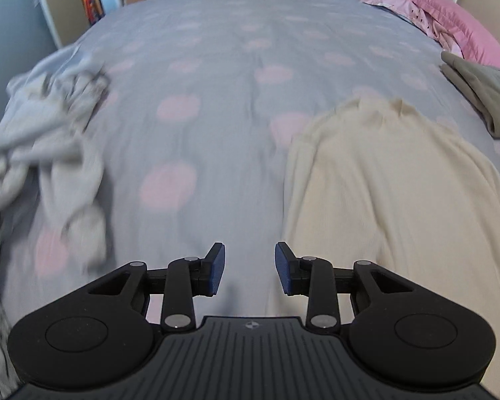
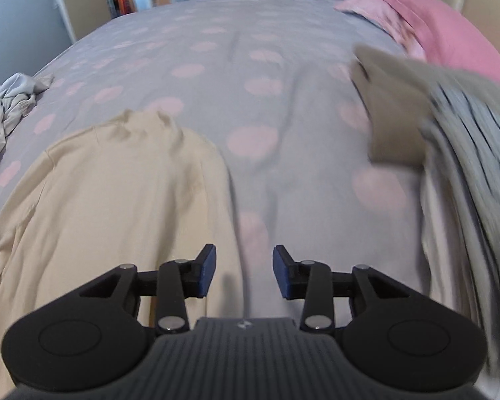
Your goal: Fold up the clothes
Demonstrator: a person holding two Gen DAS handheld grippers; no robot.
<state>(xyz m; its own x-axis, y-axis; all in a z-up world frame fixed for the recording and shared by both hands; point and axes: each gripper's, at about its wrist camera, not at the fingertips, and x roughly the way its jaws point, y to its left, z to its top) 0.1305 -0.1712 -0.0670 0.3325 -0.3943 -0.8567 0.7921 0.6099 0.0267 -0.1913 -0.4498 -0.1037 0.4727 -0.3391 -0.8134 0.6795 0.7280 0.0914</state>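
Note:
A cream ribbed top (image 1: 390,180) lies spread flat on the bed, collar pointing away from me; in the right wrist view the same cream top (image 2: 116,186) fills the lower left. My left gripper (image 1: 249,268) hovers open just left of the top's left edge, nothing between its blue pads. My right gripper (image 2: 244,270) is open too, just beyond the top's right edge, over bare cover. A crumpled light grey garment (image 1: 50,140) is heaped at the left side of the bed, small in the right wrist view (image 2: 6,106).
The bed cover (image 1: 216,83) is grey with pink spots. Folded olive and grey striped clothes (image 2: 433,126) are stacked at the right, beside pink pillows (image 2: 443,23). A door and shelves stand beyond the bed's far left corner.

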